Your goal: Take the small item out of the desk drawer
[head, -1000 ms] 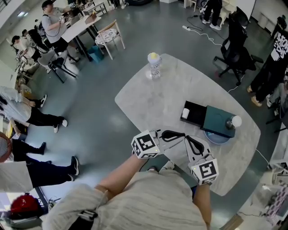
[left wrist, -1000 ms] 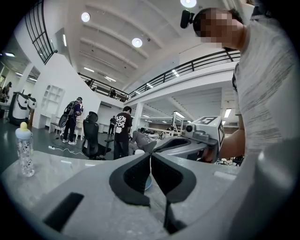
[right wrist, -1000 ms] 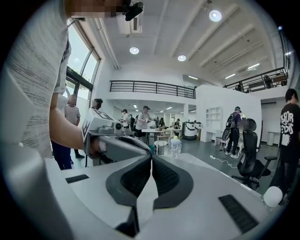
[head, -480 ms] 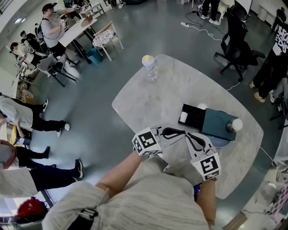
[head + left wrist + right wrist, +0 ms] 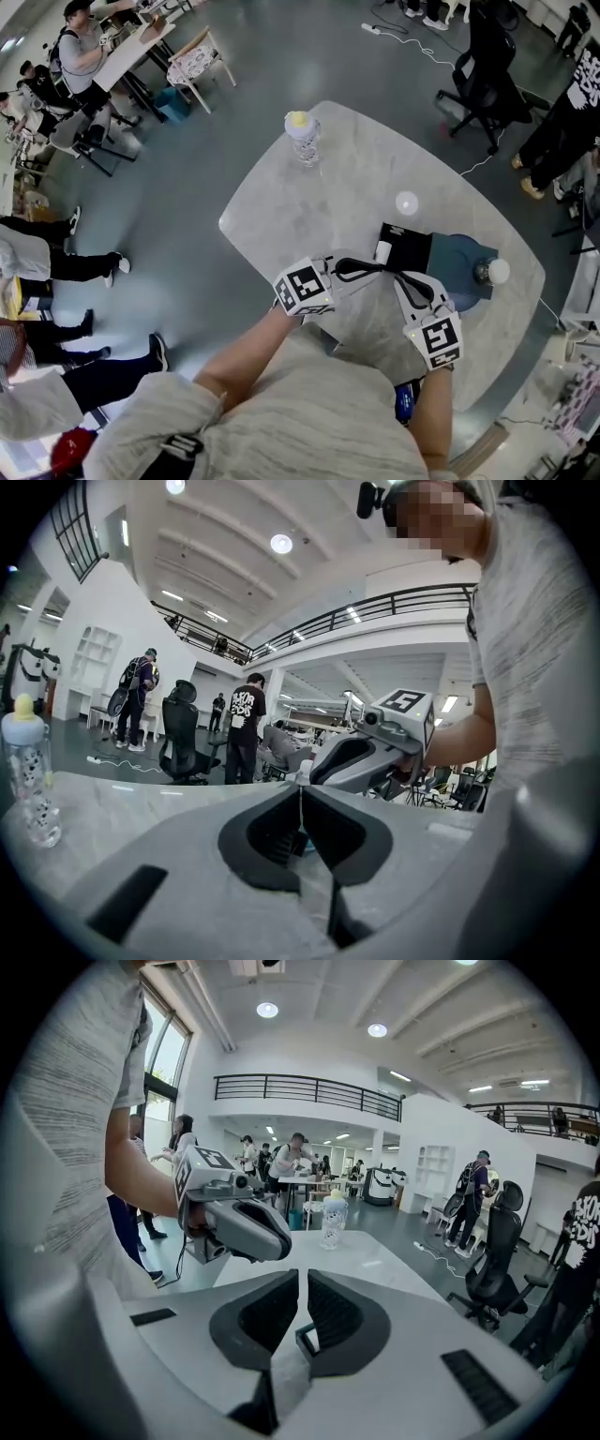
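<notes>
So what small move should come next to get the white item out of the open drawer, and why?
Probably open the right gripper and ease it toward the small white item. The drawer is already pulled out, the item lies exposed at its edge, and that gripper is shut, empty and short of it.

table [image 5: 281, 211]: near edge behind torso [image 5: 309, 412] | white item [image 5: 382, 251]: too small to identify
</notes>
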`<move>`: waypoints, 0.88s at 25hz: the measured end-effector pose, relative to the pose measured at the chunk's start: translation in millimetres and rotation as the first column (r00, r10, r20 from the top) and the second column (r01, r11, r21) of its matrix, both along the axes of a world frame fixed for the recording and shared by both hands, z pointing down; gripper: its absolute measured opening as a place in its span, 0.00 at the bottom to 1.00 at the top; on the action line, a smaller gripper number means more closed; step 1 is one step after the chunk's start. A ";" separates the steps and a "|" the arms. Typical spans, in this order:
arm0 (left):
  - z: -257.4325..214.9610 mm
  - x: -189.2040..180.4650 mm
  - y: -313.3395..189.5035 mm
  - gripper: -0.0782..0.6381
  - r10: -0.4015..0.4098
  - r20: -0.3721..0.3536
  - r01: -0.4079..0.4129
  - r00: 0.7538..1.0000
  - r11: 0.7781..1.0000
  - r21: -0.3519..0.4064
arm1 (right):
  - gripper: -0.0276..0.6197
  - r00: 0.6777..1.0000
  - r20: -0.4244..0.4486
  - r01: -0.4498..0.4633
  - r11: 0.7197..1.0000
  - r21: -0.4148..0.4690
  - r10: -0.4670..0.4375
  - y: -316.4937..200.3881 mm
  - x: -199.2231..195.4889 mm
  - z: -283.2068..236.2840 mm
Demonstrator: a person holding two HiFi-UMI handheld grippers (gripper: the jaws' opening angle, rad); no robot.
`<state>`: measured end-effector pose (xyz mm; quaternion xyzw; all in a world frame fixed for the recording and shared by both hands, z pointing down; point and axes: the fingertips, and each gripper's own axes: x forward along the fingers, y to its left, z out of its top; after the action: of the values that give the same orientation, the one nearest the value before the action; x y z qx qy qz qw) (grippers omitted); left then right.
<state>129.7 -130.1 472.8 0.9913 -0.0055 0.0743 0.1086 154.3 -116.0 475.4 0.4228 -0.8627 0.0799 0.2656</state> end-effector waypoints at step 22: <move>65.5 -16.9 -68.2 0.14 0.053 0.030 -0.049 0.998 0.991 -0.123 | 0.16 0.944 -0.251 0.132 0.942 -0.309 -0.215 -64.8 -15.1 105.3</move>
<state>112.7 -198.3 538.3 0.9812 0.0224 0.0936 0.1670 139.2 -180.9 580.7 0.3082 -0.8296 0.1197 0.4500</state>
